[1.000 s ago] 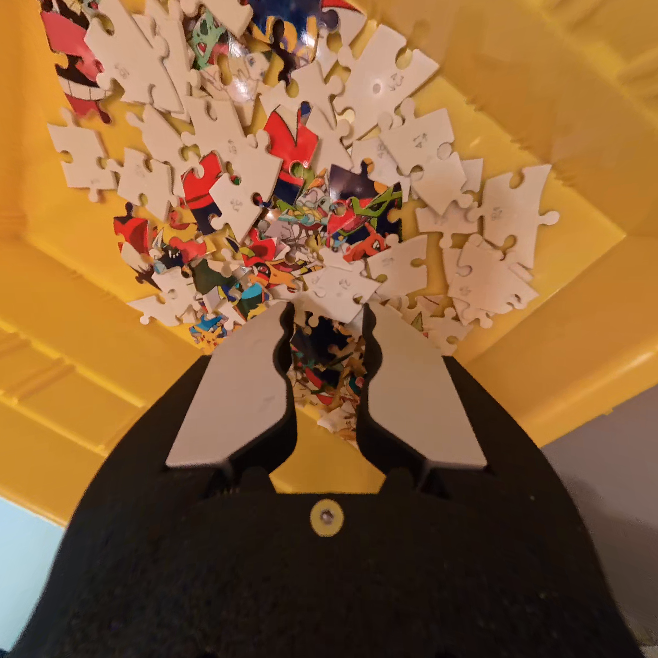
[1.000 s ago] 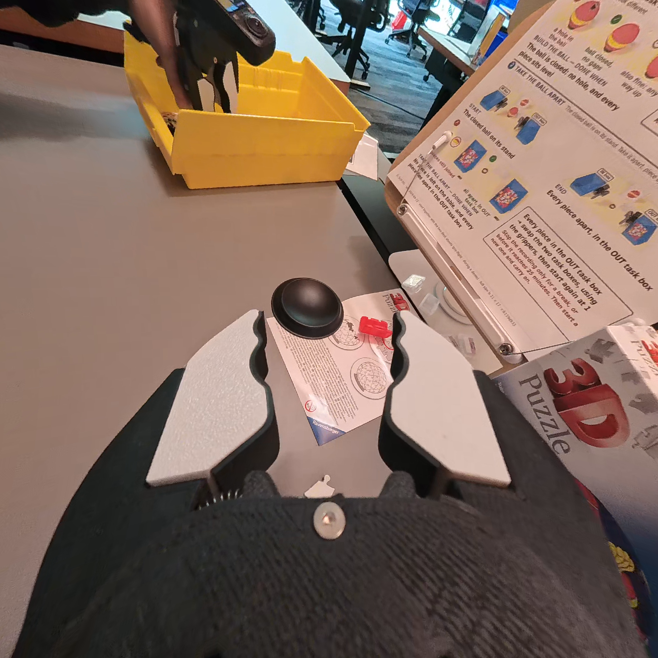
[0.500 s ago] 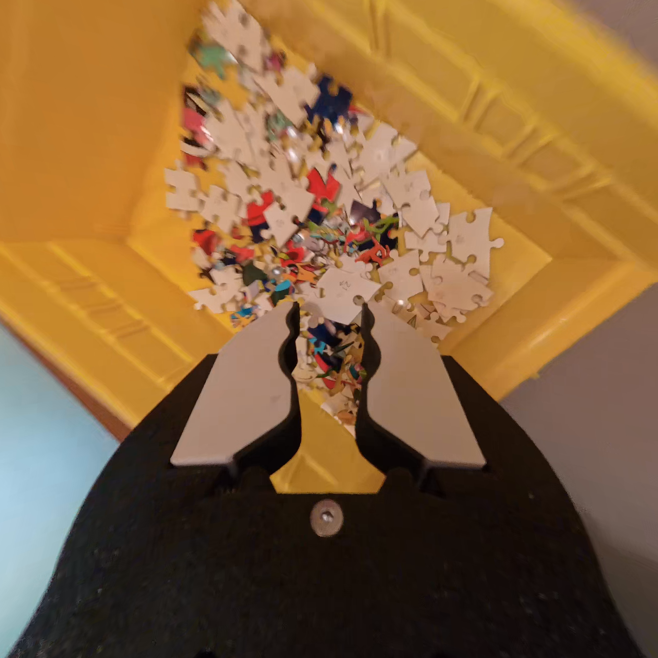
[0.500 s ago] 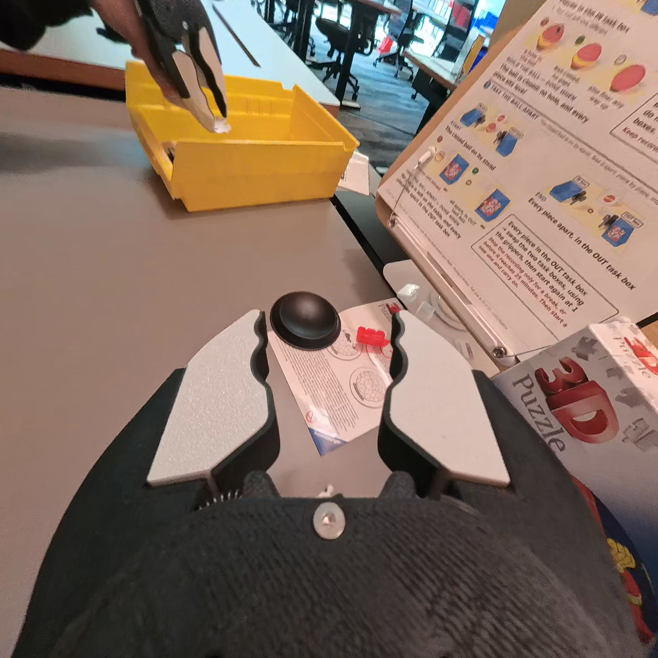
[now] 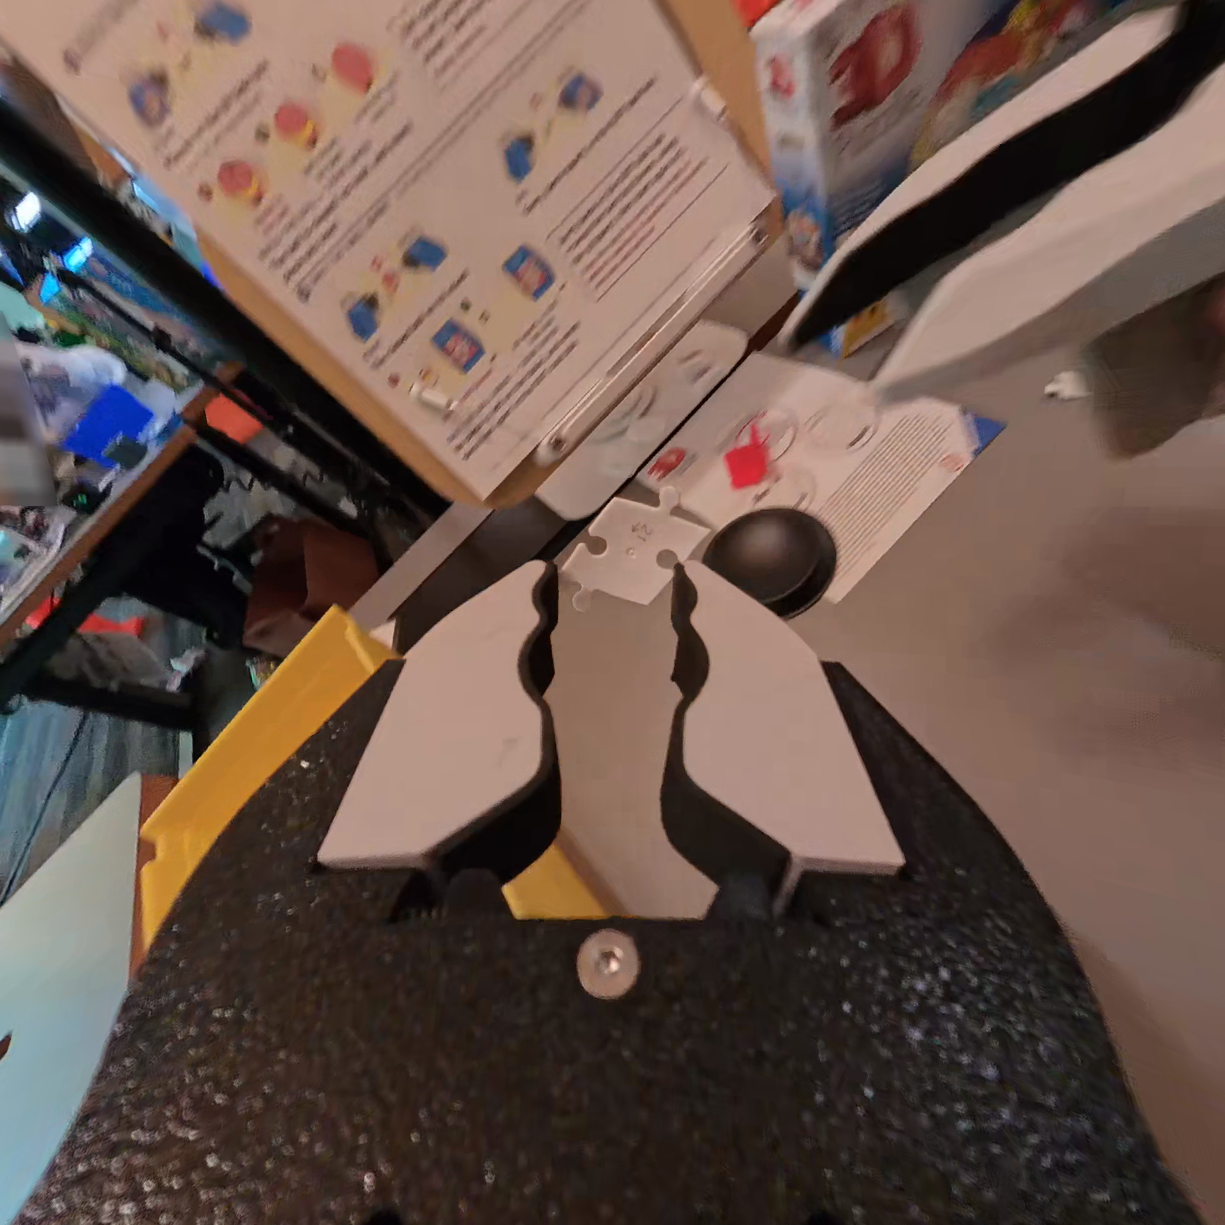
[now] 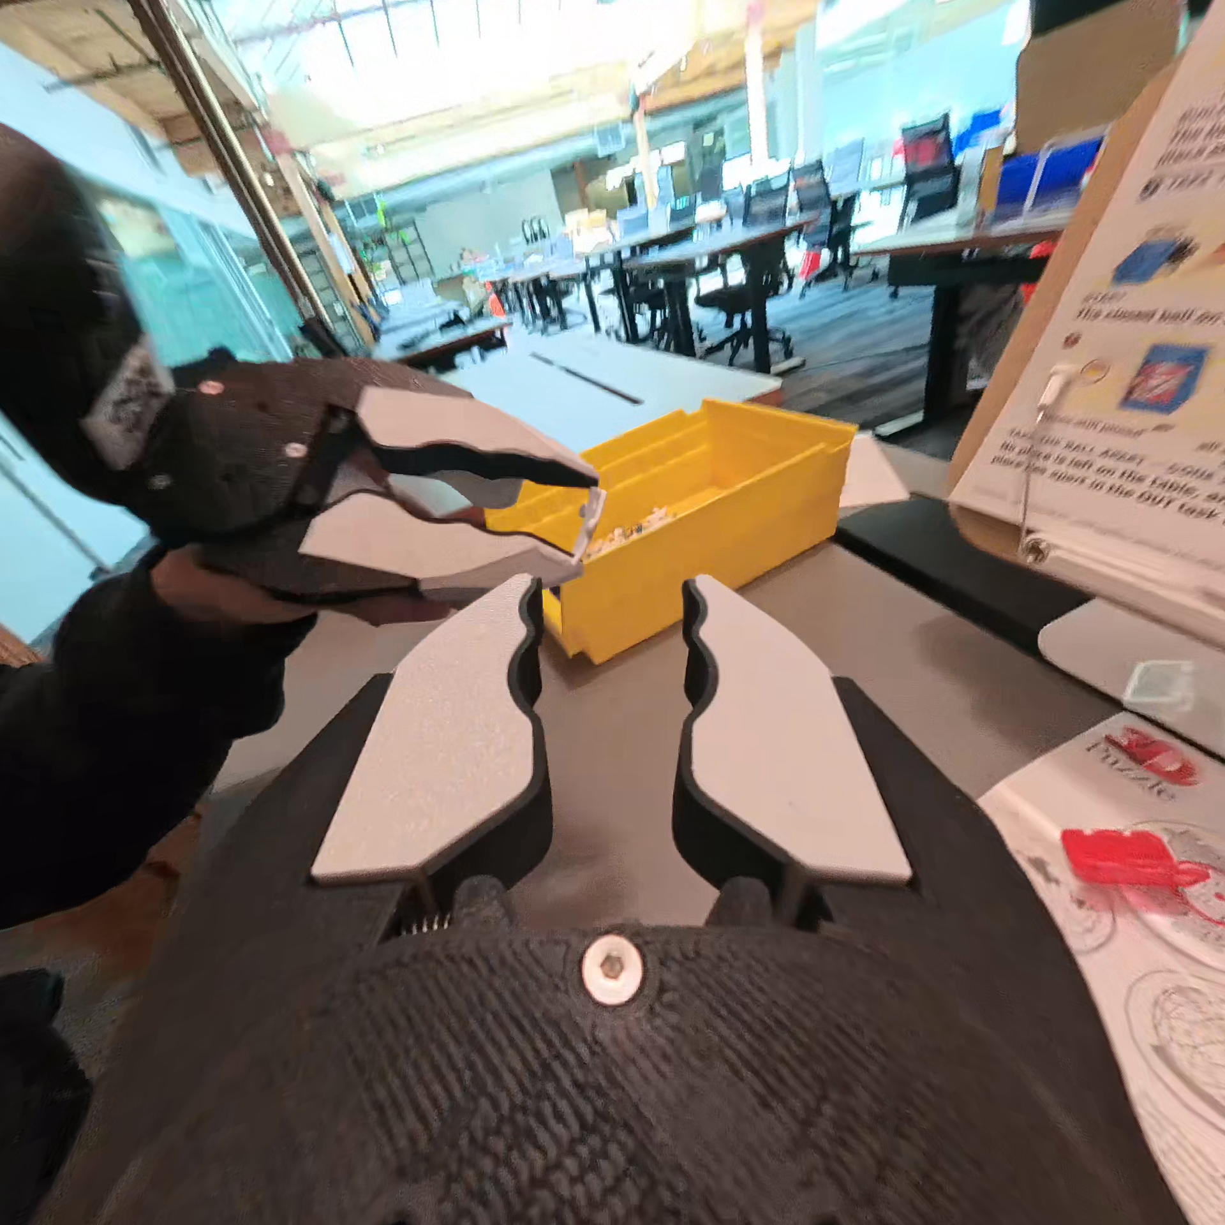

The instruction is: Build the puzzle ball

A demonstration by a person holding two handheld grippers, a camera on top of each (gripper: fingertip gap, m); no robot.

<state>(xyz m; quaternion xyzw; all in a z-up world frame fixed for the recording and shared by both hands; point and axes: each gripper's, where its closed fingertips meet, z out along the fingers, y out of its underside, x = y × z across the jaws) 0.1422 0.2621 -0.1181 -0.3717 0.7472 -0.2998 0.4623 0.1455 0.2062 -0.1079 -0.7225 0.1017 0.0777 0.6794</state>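
Puzzle piece (image 5: pixel 630 553): white back up, printed number, pinched between left hand-held gripper (image 5: pixel 613 570) tips above bench (image 5: pixel 994 663).
Right hand-held gripper (image 6: pixel 610 586): parted, empty.
Yellow bin (image 6: pixel 669 563): loose pieces inside.
Black stand (image 5: pixel 769 550): on printed leaflet (image 5: pixel 888 464).

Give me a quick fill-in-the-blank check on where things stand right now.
1. The left gripper is shut on a white ____.
2. The right gripper holds nothing; its jaws stand ____.
3. The loose pieces lie in a bin coloured ____.
4. The black stand rests partly on a printed ____.

Missing words: puzzle piece; open; yellow; leaflet
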